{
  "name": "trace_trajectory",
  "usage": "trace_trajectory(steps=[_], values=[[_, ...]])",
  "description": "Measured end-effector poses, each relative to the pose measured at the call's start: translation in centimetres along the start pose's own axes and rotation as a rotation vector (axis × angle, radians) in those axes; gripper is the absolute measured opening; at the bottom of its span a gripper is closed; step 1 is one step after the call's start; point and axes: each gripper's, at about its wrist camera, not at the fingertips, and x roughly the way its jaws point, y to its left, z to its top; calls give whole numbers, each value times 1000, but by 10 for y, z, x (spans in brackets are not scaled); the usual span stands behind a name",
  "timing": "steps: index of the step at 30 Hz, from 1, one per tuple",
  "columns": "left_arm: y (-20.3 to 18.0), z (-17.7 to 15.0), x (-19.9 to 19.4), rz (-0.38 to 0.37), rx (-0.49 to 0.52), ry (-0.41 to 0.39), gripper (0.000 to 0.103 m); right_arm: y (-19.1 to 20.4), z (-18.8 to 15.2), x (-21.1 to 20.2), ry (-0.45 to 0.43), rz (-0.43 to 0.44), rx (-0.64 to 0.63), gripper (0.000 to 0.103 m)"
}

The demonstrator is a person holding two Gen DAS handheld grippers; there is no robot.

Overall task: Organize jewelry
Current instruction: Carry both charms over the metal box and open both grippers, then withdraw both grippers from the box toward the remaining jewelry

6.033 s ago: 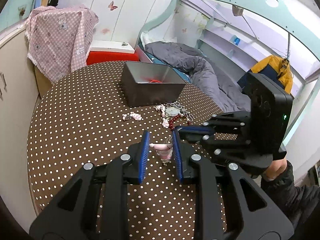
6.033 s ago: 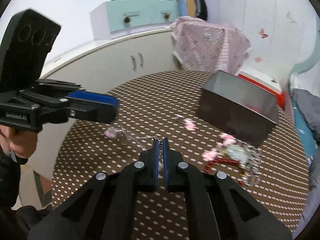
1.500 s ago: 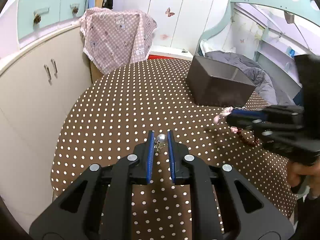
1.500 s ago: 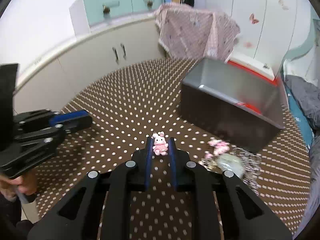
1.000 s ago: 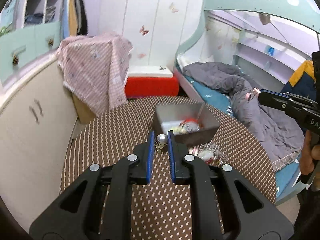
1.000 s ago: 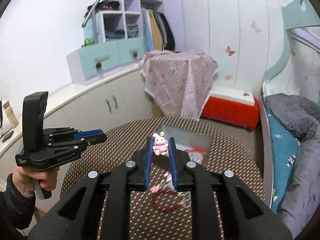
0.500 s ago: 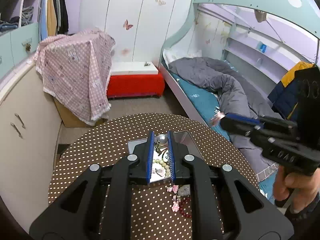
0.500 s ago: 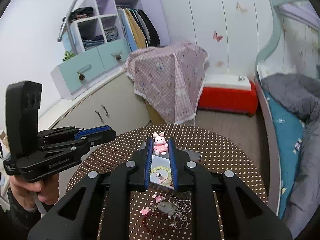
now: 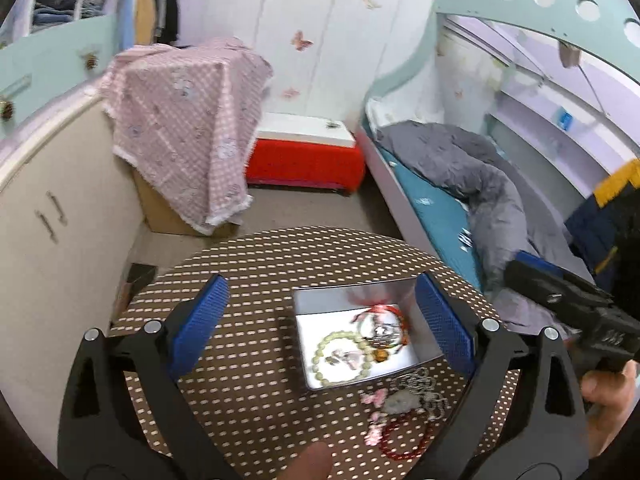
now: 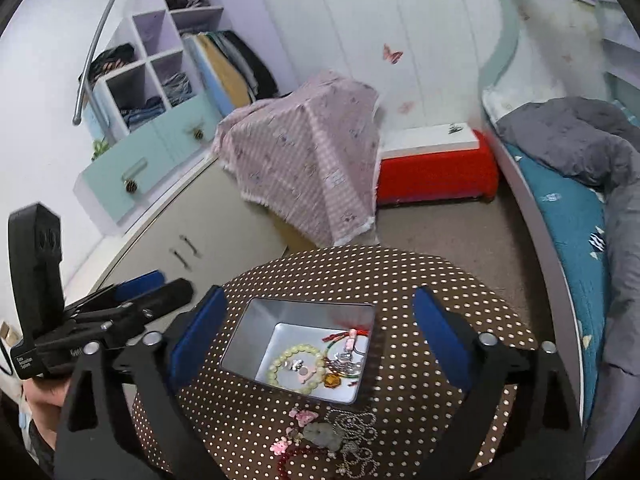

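Note:
A grey metal box (image 9: 412, 292) (image 10: 248, 320) stands on the brown polka-dot round table (image 9: 248, 280) (image 10: 400, 280). Inside lie a pale green bead bracelet (image 9: 332, 356) (image 10: 288, 356), a pink charm with a chain (image 10: 308, 376) and red cord pieces (image 9: 384, 312). A loose pile (image 9: 400, 412) (image 10: 324, 436) of pink charms, silver chains and a red bead bracelet lies in front of the box. My left gripper (image 9: 320, 320) is wide open and empty, high above the box. My right gripper (image 10: 320, 332) is also wide open and empty above it.
A cream cabinet (image 9: 48, 200) stands left of the table. A pink checked cloth (image 10: 308, 152) covers a box beyond it, beside a red storage bench (image 10: 436, 168). A bed with grey bedding (image 9: 472, 176) lies to the right.
Both grippers have opened wide. The silver bead end and the pink bunny charm they held are gone from between the fingers and a chain with a pink charm now lies in the box.

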Motion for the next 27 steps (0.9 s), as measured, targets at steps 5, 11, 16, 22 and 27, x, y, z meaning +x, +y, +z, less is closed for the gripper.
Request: trace_trajectory(steps=[5, 11, 16, 22, 27], values=[[5, -12, -38, 63, 7, -83, 93, 3, -4, -30, -57, -25, -12, 95], [0, -29, -87, 96, 36, -168, 94, 20, -7, -68, -121, -40, -49, 95], [-8, -45, -126, 93, 53, -231, 96, 40, -17, -101, -174, -47, -98, 95], [-17, -66, -154, 97, 85, -277, 97, 49, -35, -124, -208, -49, -131, 95], [-19, -83, -165, 108, 88, -293, 97, 51, -50, -133, -212, -63, -149, 95]])
